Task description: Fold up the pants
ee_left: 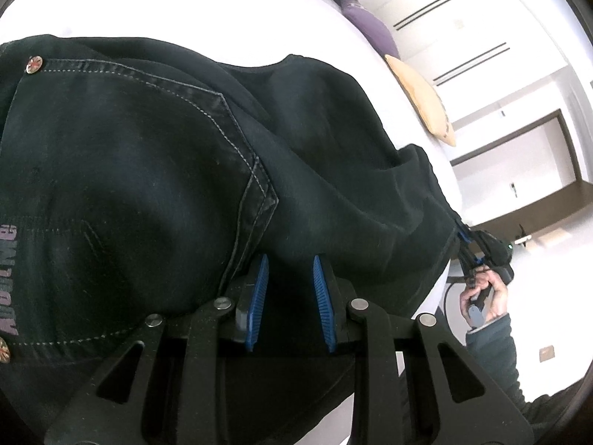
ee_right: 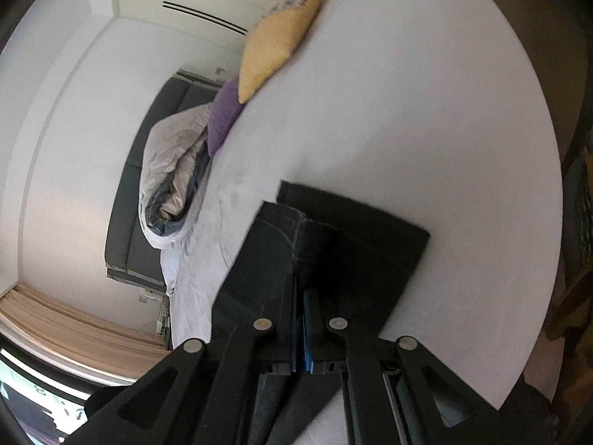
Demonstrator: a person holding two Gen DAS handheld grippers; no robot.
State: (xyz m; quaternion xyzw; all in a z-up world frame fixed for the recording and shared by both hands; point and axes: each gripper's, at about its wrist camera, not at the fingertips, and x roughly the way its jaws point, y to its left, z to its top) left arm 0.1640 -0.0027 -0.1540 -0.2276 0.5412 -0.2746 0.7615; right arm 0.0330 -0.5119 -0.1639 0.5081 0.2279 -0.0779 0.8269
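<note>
Sideways, partly cut-off pale lettering marks the black pants (ee_left: 148,170).

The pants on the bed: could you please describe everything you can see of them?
The pants are dark denim with pale stitching, a back pocket and metal rivets. They lie rumpled on the white bed. The left gripper holds cloth between its blue pads; the right gripper is shut on another edge.

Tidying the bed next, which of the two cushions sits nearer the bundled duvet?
The purple cushion, lying directly beside the duvet; the yellow cushion lies beyond it.
</note>
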